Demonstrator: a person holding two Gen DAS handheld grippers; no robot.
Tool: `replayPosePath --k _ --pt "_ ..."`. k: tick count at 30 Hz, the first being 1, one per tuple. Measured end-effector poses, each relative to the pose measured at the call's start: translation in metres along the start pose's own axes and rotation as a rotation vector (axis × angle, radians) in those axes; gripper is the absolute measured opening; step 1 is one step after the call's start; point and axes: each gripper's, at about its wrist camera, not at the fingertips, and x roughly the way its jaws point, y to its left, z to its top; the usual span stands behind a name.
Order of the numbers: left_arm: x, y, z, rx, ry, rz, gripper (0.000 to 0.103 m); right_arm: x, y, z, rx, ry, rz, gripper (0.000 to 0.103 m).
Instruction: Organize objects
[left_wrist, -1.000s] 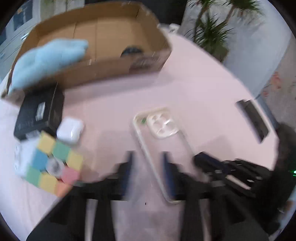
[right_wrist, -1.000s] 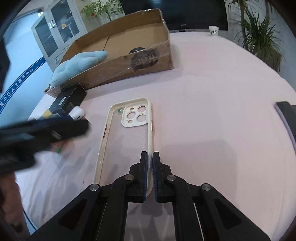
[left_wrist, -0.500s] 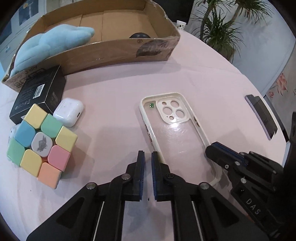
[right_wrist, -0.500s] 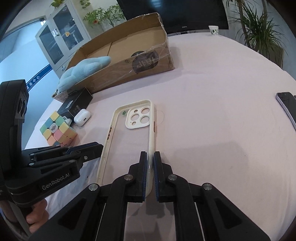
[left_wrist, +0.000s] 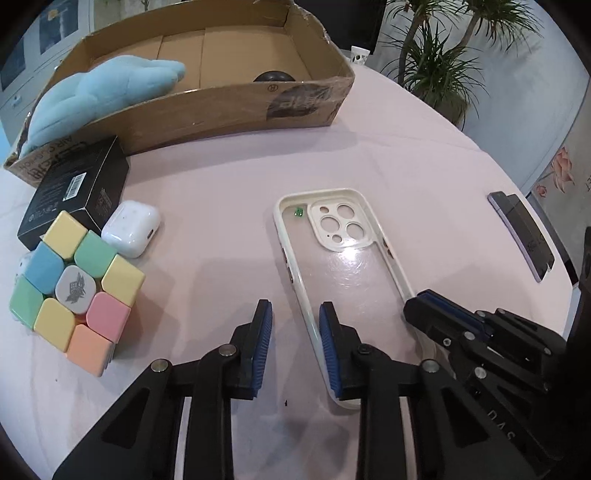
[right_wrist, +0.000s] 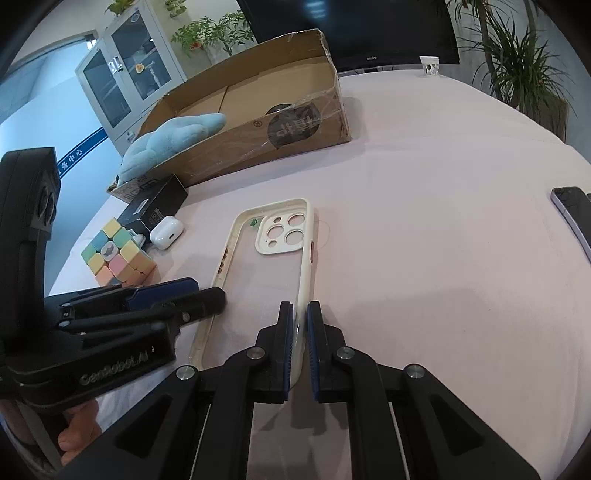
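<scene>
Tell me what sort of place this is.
Probably an office or reception room, not a home: a glass-door metal cabinet and a dark monitor stand behind the pink-covered table, with potted plants around and a blue wall sign stripe bearing Chinese characters.

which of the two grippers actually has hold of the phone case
The right gripper: its pads are shut on the phone case rim. The left gripper is open, straddling the other rim.

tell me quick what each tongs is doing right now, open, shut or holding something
Left tongs: open, holding nothing, poised at the left edge of the phone case.
Right tongs: shut on the phone case's right edge.
</scene>
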Motion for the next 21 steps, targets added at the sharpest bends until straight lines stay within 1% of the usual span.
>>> replayPosePath --k 4,5,6,7,8,9,10,12,16,17,18,19,21 --pt "0.0 -0.004 -0.001 0.0 -0.013 0.036 0.025 0.0 0.006 0.0 -0.043 0.003 -0.039 0.007" --pt "0.001 -0.006 -0.001 -0.003 -0.019 0.052 0.034 0.0 0.007 0.0 -0.045 0.003 -0.045 0.007" --pt "0.002 -0.005 -0.001 -0.014 -0.029 0.088 0.069 0.001 0.008 -0.001 -0.048 0.003 -0.052 0.007" --pt "0.007 -0.004 -0.002 -0.044 -0.028 0.142 0.085 0.001 0.008 -0.001 -0.05 0.003 -0.058 0.007" --pt "0.01 0.008 -0.007 -0.123 -0.03 0.196 0.102 0.0 0.008 -0.001 -0.047 0.002 -0.063 0.006" --pt "0.008 0.017 -0.009 -0.177 -0.062 0.213 0.102 0.0 0.005 -0.001 -0.032 0.002 -0.053 0.006" --pt "0.011 0.018 -0.008 -0.153 -0.043 0.214 0.102 -0.001 0.004 -0.002 -0.025 -0.001 -0.046 0.006" --pt "0.015 0.017 -0.005 -0.085 -0.027 0.17 0.102 -0.001 0.005 -0.002 -0.035 -0.001 -0.055 0.006" --pt "0.02 0.017 -0.005 -0.069 -0.05 0.153 0.099 -0.002 0.007 -0.002 -0.032 -0.006 -0.065 0.009" --pt "0.021 0.016 -0.004 -0.064 -0.052 0.152 0.093 -0.002 0.006 -0.002 -0.025 -0.008 -0.06 0.009" --pt "0.02 0.012 -0.002 -0.053 -0.061 0.139 0.075 -0.002 0.005 -0.003 -0.016 -0.01 -0.051 0.01" --pt "0.019 0.01 -0.002 -0.045 -0.067 0.126 0.065 -0.003 0.005 -0.003 -0.012 -0.011 -0.04 0.014" --pt "0.016 0.003 0.0 -0.005 -0.064 0.086 0.034 -0.003 0.006 -0.003 -0.014 -0.009 -0.034 0.016"
